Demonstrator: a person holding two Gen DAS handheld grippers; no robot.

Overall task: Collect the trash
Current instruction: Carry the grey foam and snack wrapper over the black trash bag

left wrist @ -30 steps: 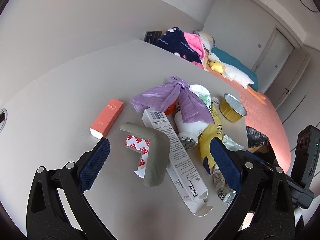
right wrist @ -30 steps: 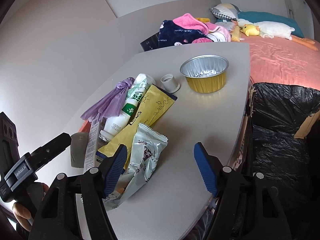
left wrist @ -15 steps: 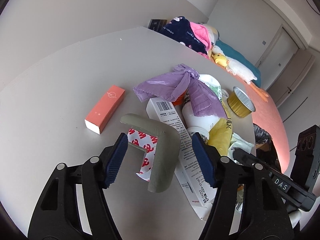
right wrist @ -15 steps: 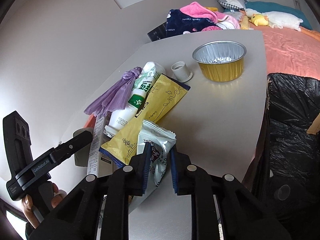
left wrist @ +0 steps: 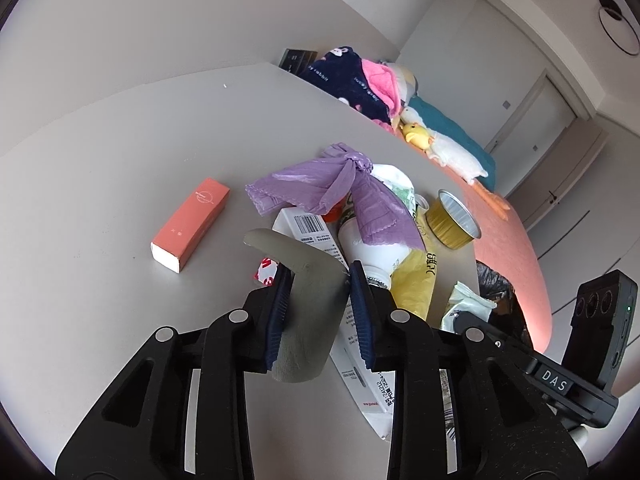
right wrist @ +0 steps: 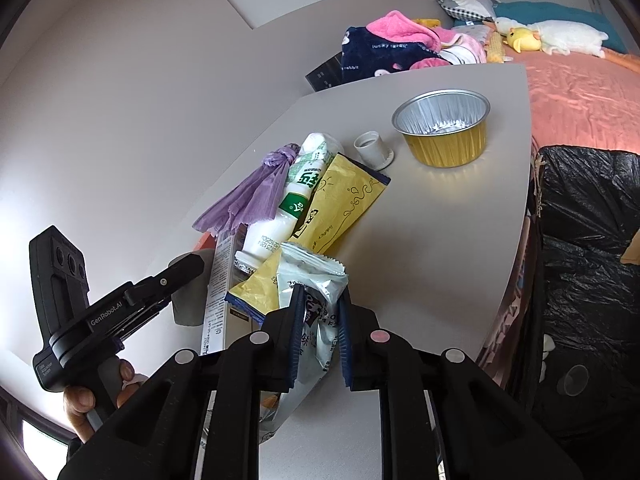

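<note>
Trash pile [left wrist: 360, 216] on surface [left wrist: 100, 160]. Left gripper [left wrist: 318, 280] just closed, clamping grey foam corner [left wrist: 308, 300]; right gripper [right wrist: 319, 300] clamps silver wrapper [right wrist: 320, 300]. Next: lift both toward black bag [right wrist: 588, 216].

Trash pile near the worktop's [left wrist: 100, 152] right edge, bed beyond

On the worktop a box [left wrist: 191, 223] lies alone to the left of the pile. In the pile a knotted bag [left wrist: 340, 192] drapes over a bottle [right wrist: 296, 200], which lies on a flat pouch [right wrist: 340, 204]. Behind the pile stand a small cap [right wrist: 372, 148] and, right of it, a foil cup [right wrist: 446, 128]. A bed [right wrist: 580, 96] lies past the worktop's right edge.
</note>
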